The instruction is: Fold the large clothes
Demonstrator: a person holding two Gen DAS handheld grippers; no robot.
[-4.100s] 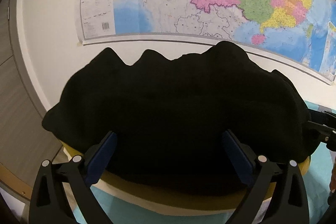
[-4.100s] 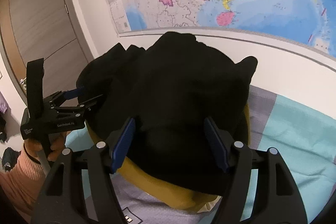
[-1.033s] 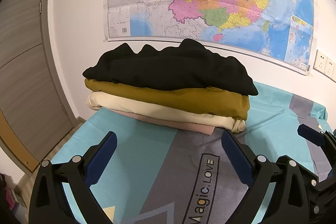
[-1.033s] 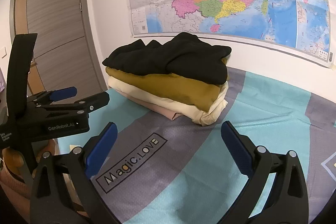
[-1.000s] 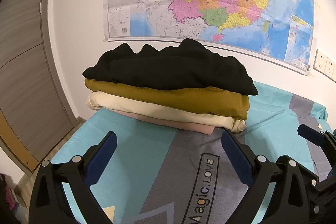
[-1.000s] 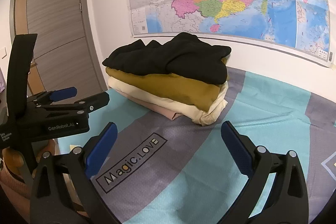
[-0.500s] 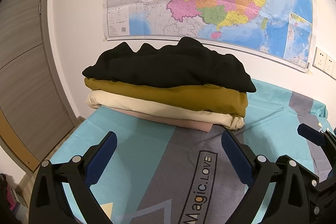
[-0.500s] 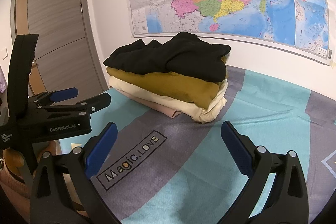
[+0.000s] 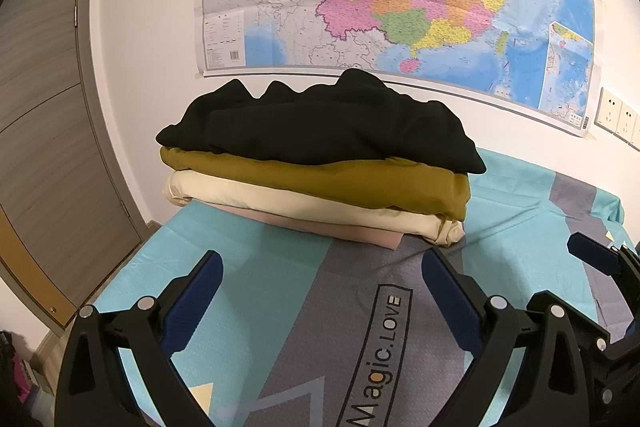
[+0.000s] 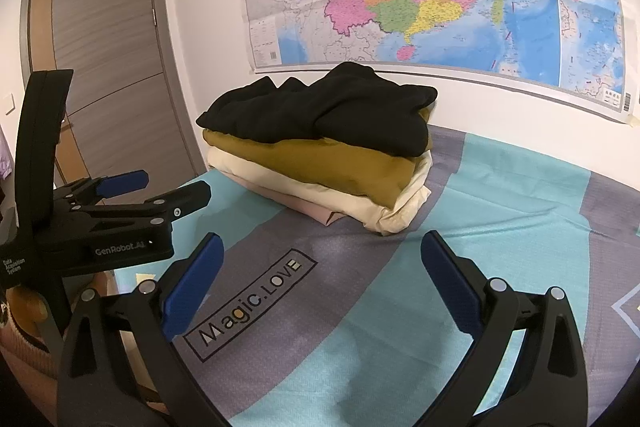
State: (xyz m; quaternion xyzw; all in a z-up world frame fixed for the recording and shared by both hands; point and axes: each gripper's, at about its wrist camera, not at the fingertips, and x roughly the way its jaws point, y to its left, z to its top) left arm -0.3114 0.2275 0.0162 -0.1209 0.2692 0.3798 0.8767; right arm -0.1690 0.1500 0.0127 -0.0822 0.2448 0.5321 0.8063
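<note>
Stack of folded clothes (image 9: 320, 183), long axis along wall, both grippers apart from it

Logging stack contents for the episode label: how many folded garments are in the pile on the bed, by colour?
Black garment: 1
Mustard garment: 1
Cream garment: 1
Pink garment: 1
Total: 4, stacked in that order from top to bottom on the bed sheet.
</note>
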